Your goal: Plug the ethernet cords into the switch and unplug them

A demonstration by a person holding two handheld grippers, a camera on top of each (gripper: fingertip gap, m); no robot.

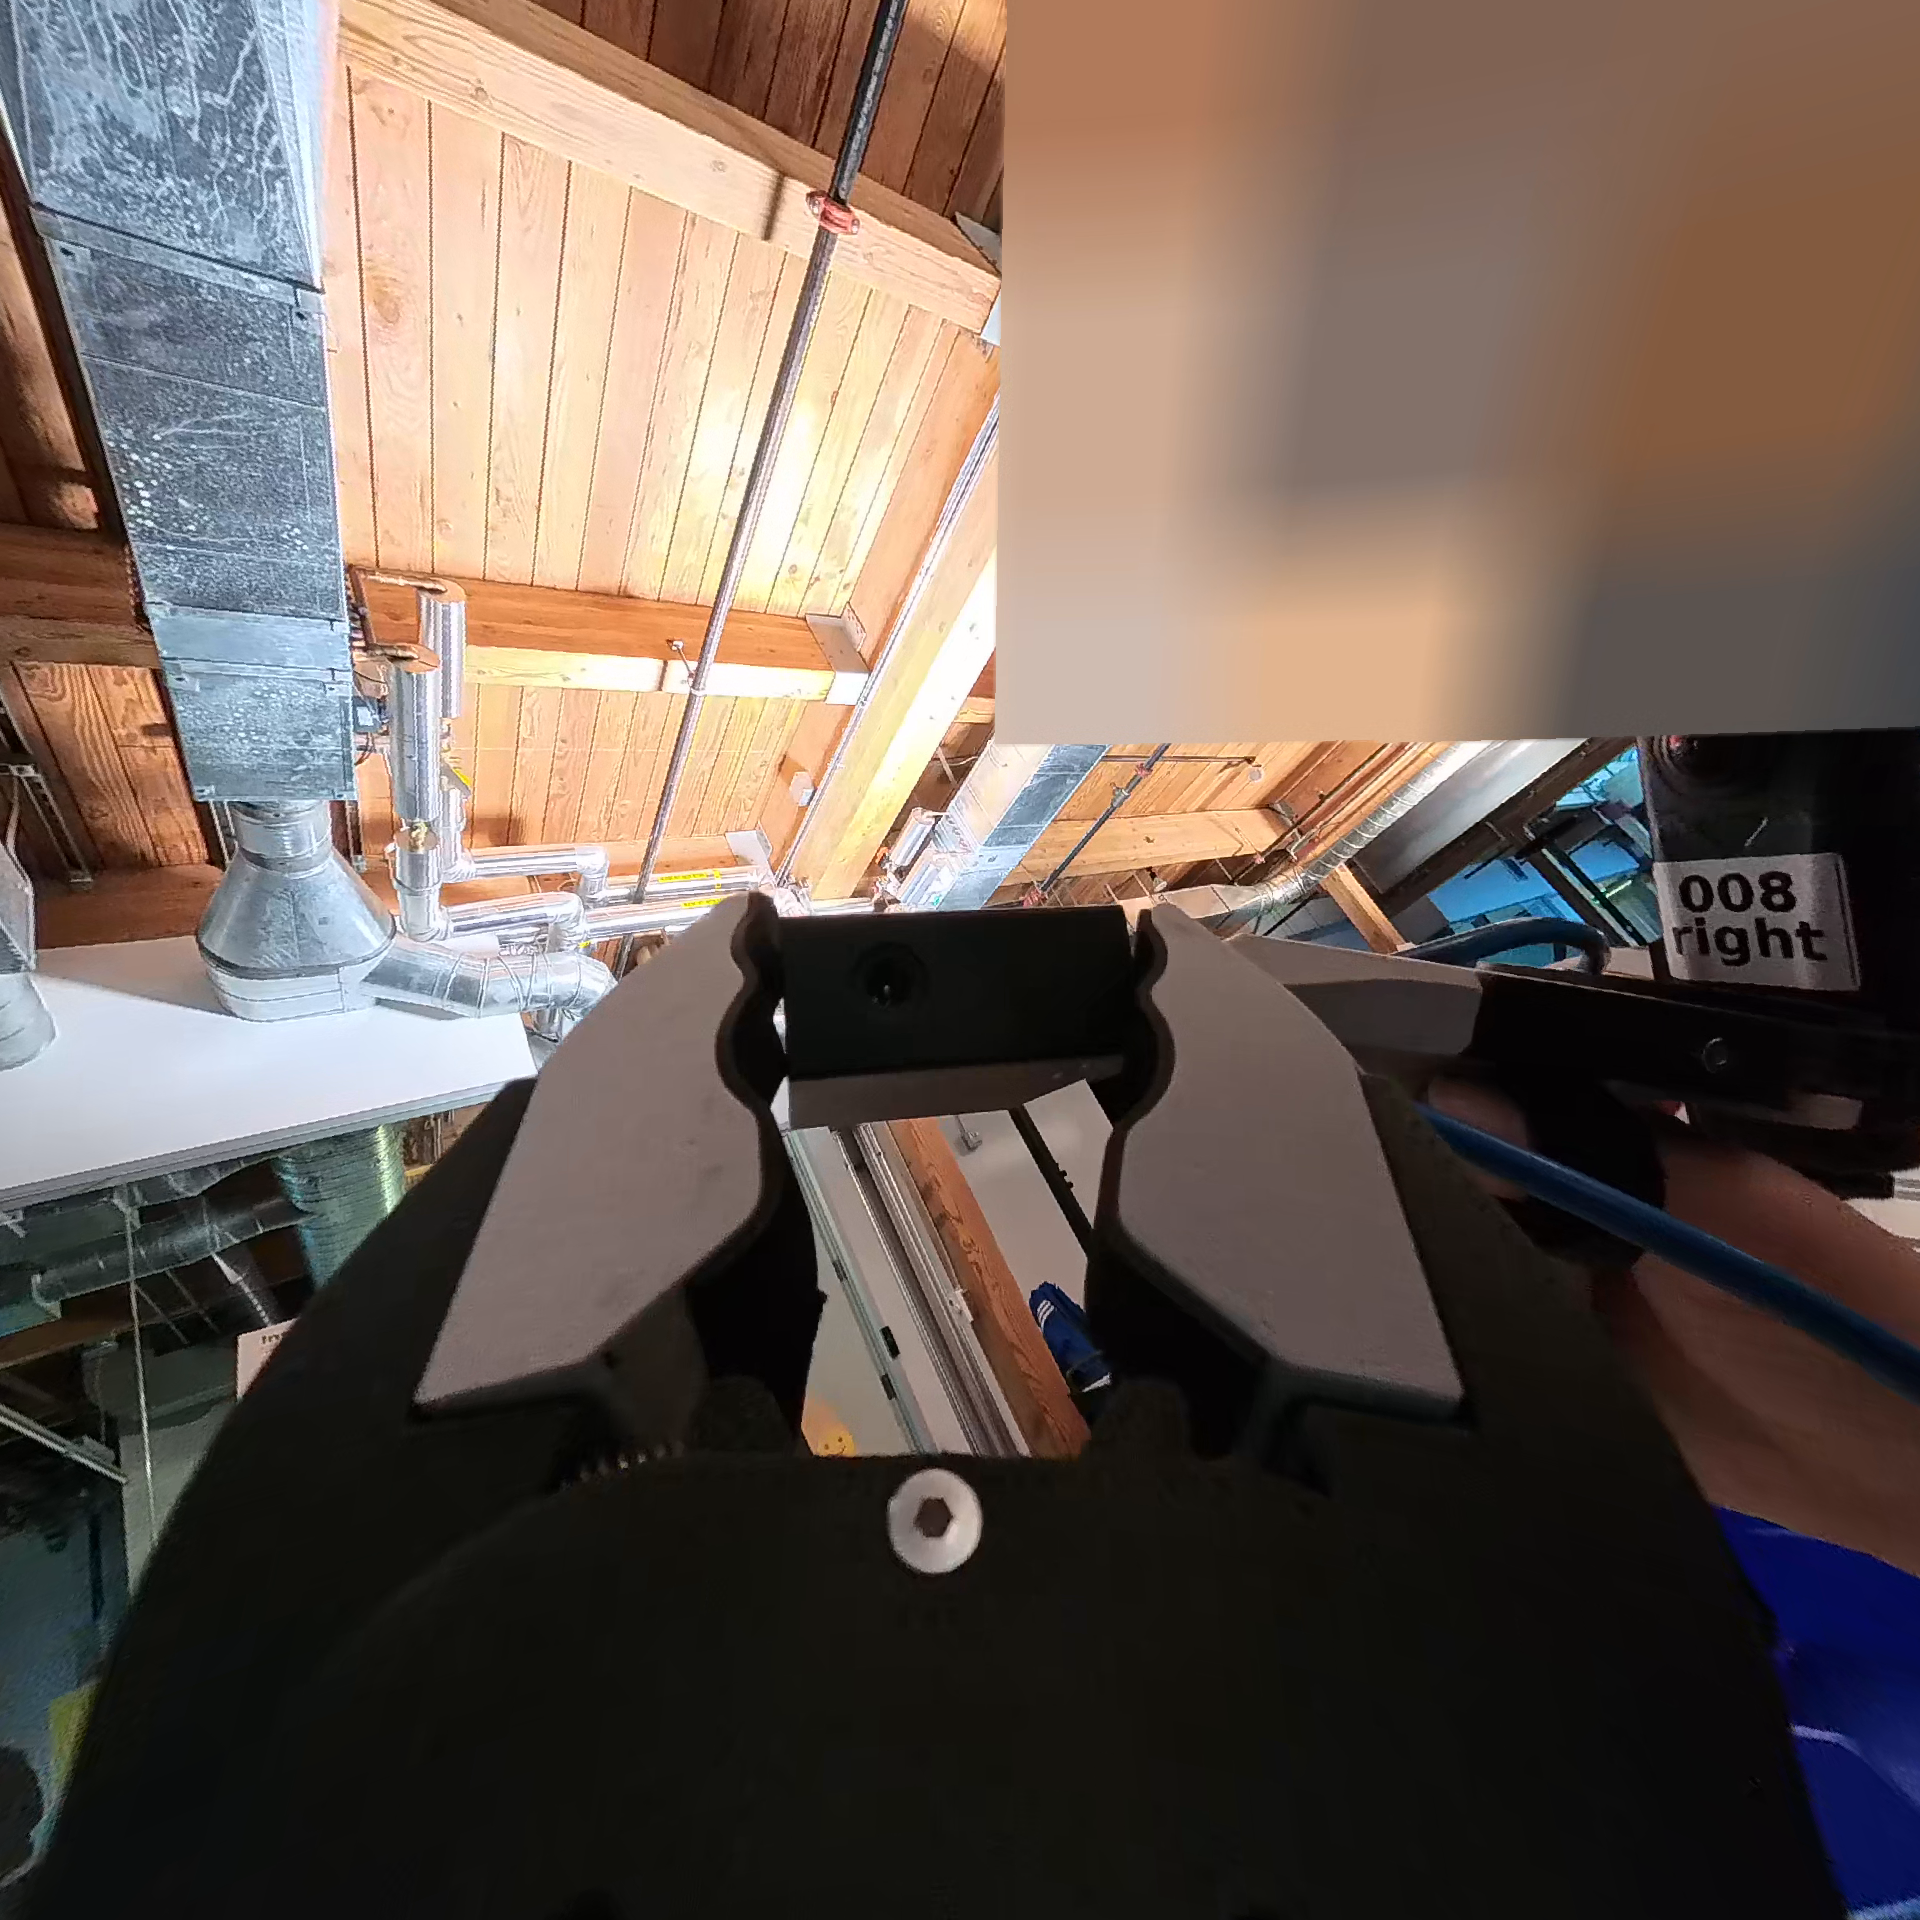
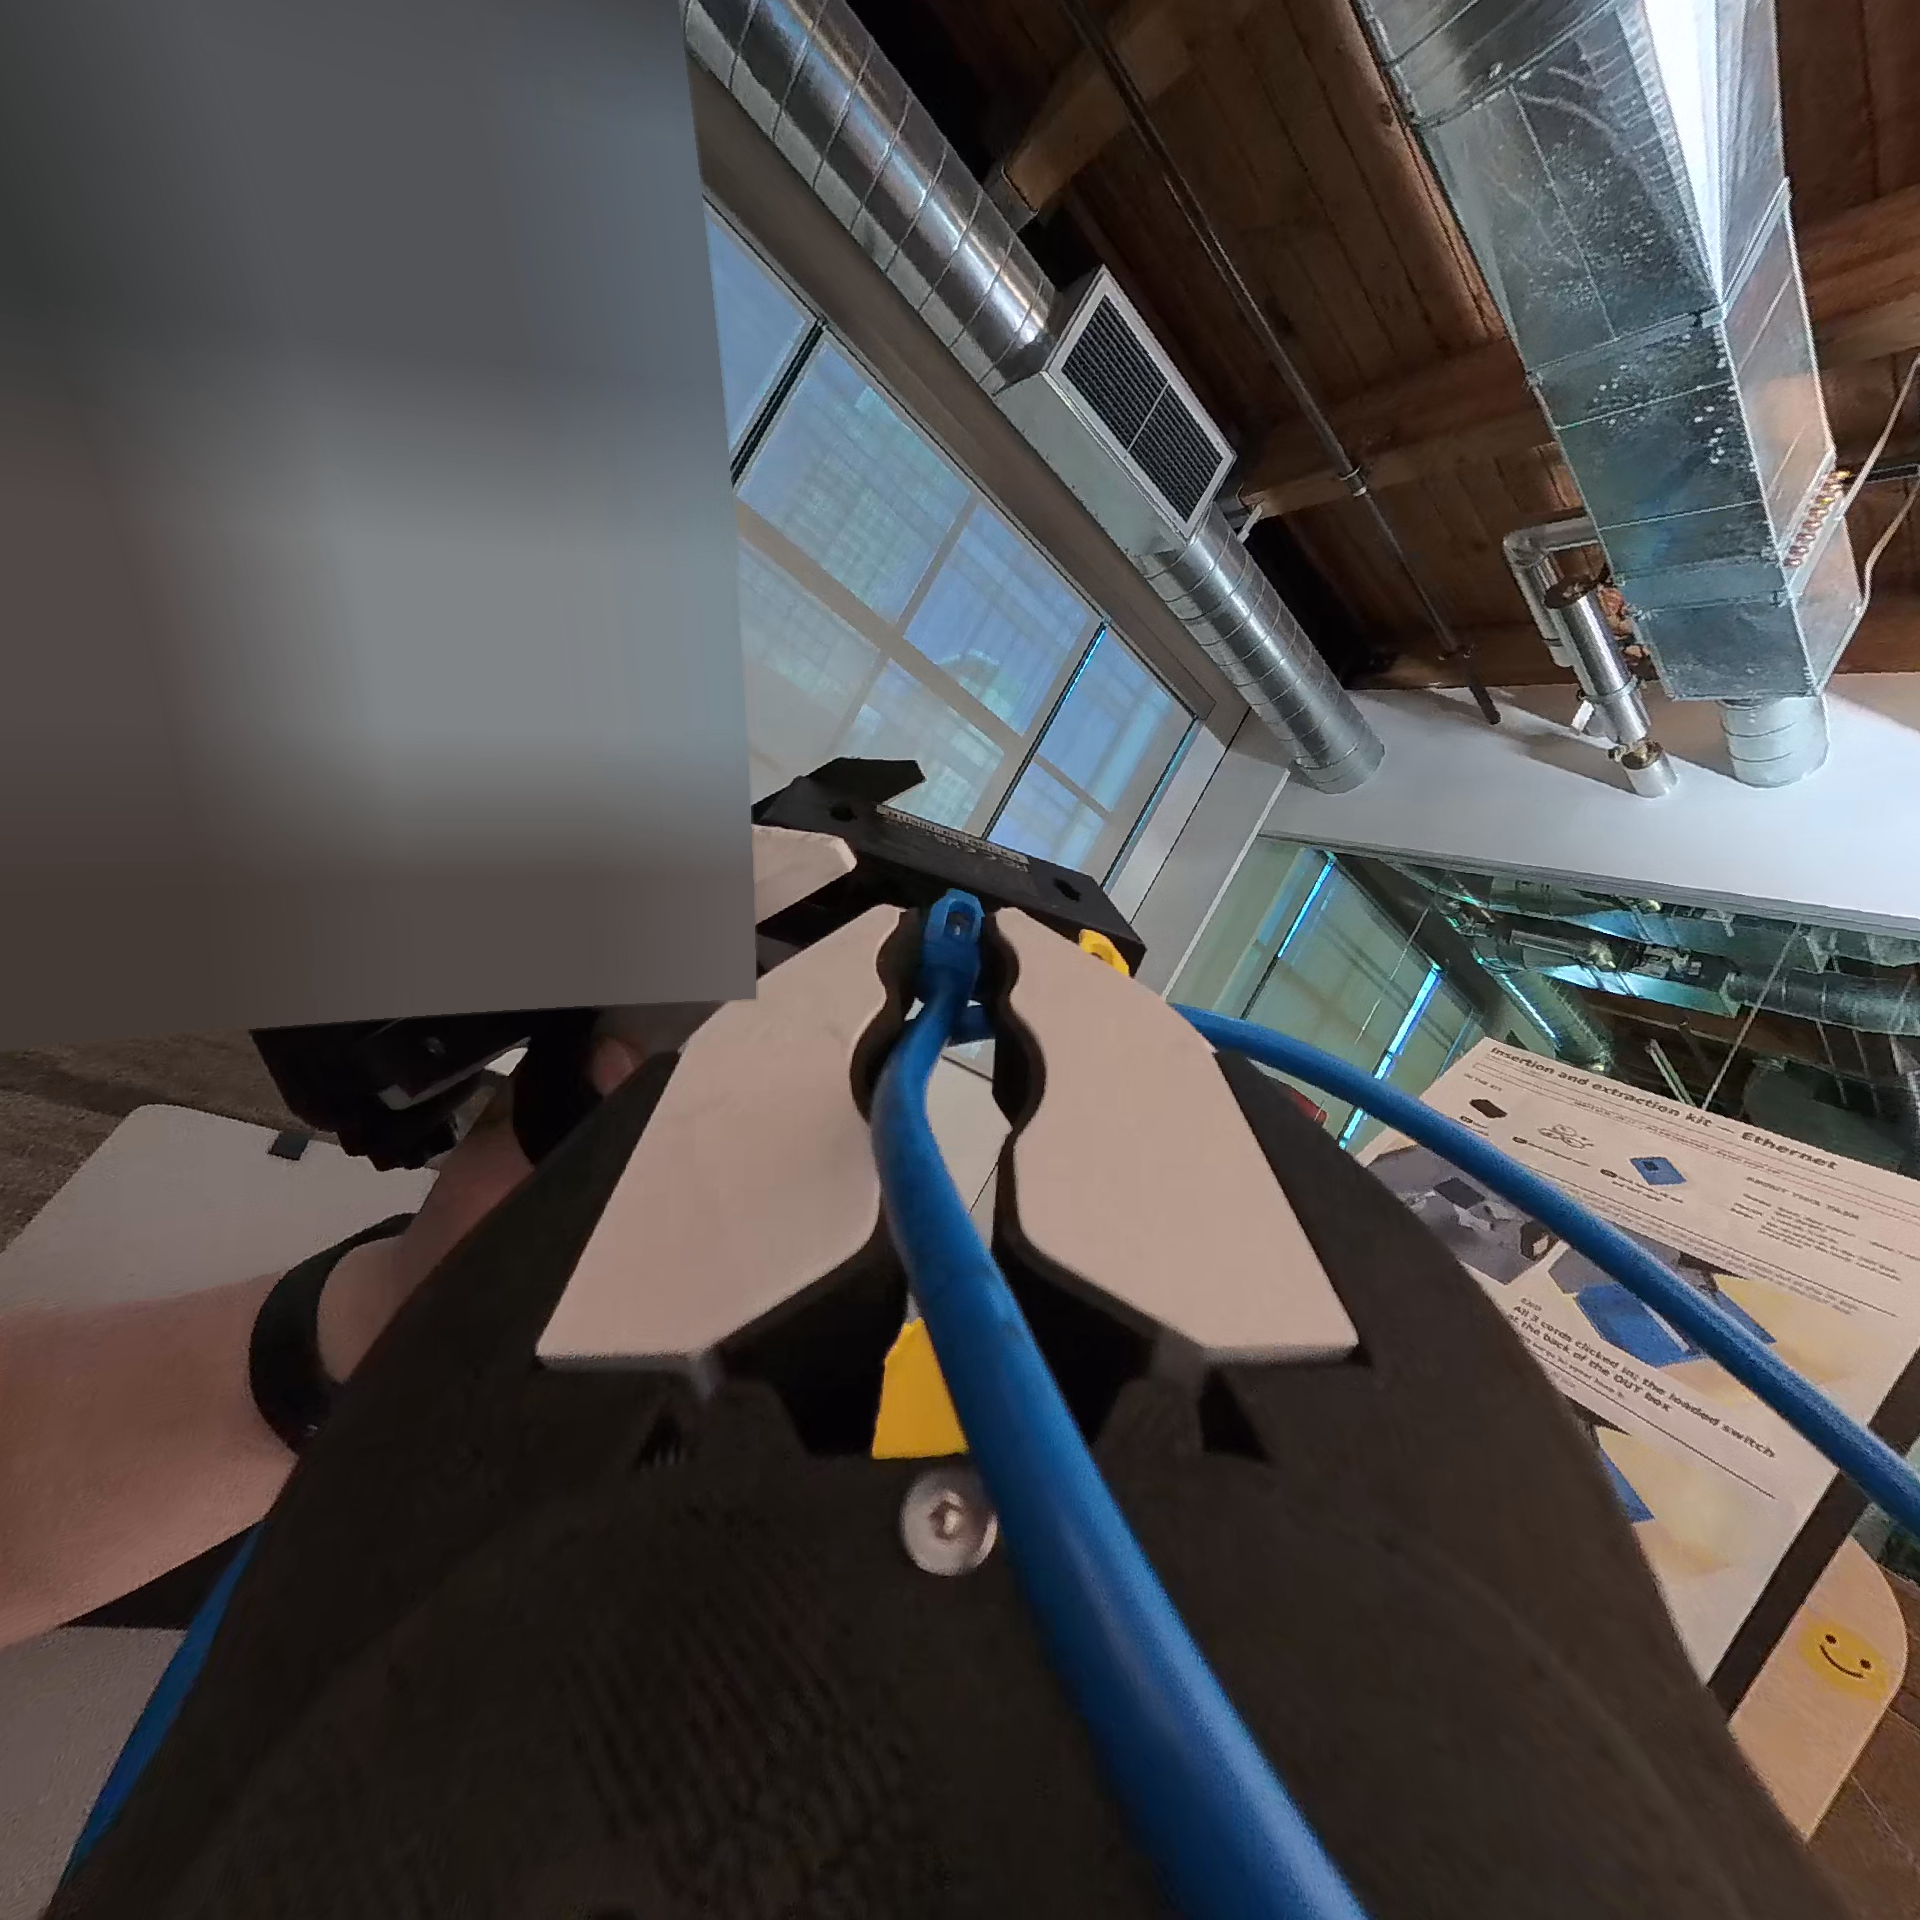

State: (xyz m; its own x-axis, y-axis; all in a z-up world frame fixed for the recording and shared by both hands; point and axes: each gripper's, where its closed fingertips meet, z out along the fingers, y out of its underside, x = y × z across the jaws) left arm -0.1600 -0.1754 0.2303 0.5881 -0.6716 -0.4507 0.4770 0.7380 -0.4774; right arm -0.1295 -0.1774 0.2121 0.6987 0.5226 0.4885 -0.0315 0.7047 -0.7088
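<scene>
While jaws pinch blue cord (image 2: 940, 997), switch (image 2: 977, 873) ahead

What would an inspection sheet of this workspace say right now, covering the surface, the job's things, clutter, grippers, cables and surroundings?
Surface: nothing seen; both cameras point up toward the ceiling.
Job's things: black switch held up in the air, one blue ethernet plug at its edge; whether seated, cannot tell.
Clutter: printed instruction sheet at lower right.
Grippers: left gripper clamps the switch; right gripper pinches the blue ethernet cord just behind the plug.
Cables: a second blue cord arcs away to the right; a yellow plug shows by the switch.
Surroundings: wooden plank ceiling, metal air ducts, large windows.
</scene>
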